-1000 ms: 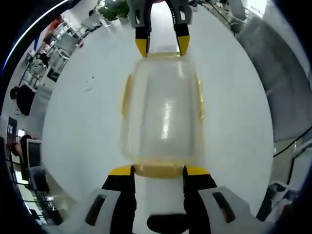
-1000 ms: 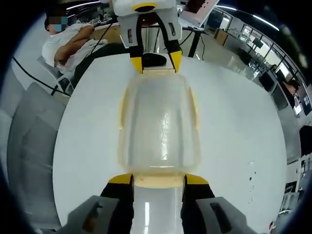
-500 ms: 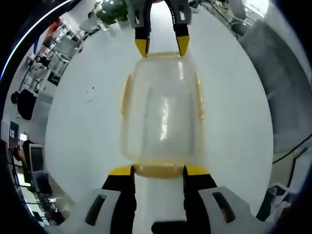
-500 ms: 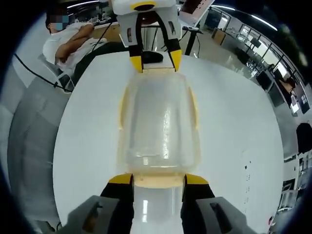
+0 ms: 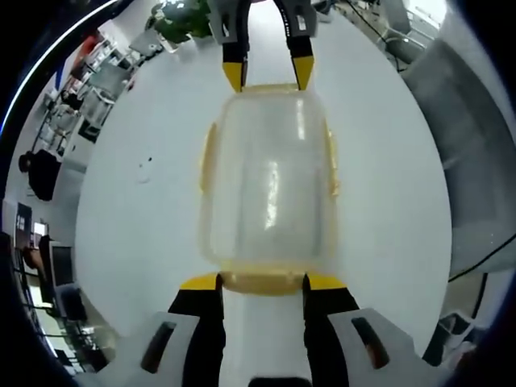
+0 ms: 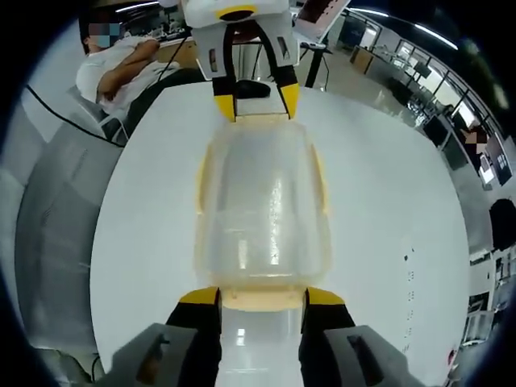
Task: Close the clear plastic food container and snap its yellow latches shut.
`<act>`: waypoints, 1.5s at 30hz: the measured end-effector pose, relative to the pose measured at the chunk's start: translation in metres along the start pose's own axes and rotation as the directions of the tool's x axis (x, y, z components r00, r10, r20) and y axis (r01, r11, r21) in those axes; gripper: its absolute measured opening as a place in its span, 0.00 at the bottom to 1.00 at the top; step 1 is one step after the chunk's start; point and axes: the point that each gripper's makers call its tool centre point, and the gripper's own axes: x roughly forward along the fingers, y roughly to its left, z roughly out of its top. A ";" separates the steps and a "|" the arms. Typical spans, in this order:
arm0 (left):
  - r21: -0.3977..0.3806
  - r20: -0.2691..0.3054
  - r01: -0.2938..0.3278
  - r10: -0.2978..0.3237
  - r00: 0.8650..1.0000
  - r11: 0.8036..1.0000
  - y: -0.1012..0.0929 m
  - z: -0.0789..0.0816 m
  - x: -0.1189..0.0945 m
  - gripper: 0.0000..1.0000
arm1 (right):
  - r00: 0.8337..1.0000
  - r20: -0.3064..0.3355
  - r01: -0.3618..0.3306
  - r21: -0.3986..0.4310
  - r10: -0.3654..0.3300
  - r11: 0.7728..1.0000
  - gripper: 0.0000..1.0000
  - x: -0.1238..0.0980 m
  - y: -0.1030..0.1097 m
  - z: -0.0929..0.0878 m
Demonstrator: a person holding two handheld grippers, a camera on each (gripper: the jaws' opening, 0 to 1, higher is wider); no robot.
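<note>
An open office with desks and a seated person [image 6: 121, 64] lay beyond a round white surface [image 5: 137, 210]. The clear container [image 5: 268, 181] sat at its middle, lid down. The left tool [image 5: 262, 280] stood at the container's near end and the right tool [image 6: 258, 297] at the opposite end, each with jaws parted astride a yellow end latch [image 5: 262, 282], gripping nothing. The container looked light, stiff and slick, likely to slide; pressing the end latches from both sides seemed wise.
</note>
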 end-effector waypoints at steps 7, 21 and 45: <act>-0.005 0.007 -0.001 0.001 1.000 1.000 -0.003 0.013 0.003 0.35 | 1.000 -0.001 -0.005 -0.004 0.005 1.000 0.35 -0.005 0.001 -0.013; -0.007 0.006 0.013 -0.013 1.000 1.000 -0.008 0.040 0.016 0.35 | 1.000 -0.015 -0.024 0.002 0.024 1.000 0.35 -0.015 0.004 -0.040; -0.014 0.015 0.028 -0.028 0.999 1.000 -0.015 0.074 0.039 0.35 | 0.997 -0.050 -0.051 0.016 0.052 0.999 0.35 -0.018 0.005 -0.082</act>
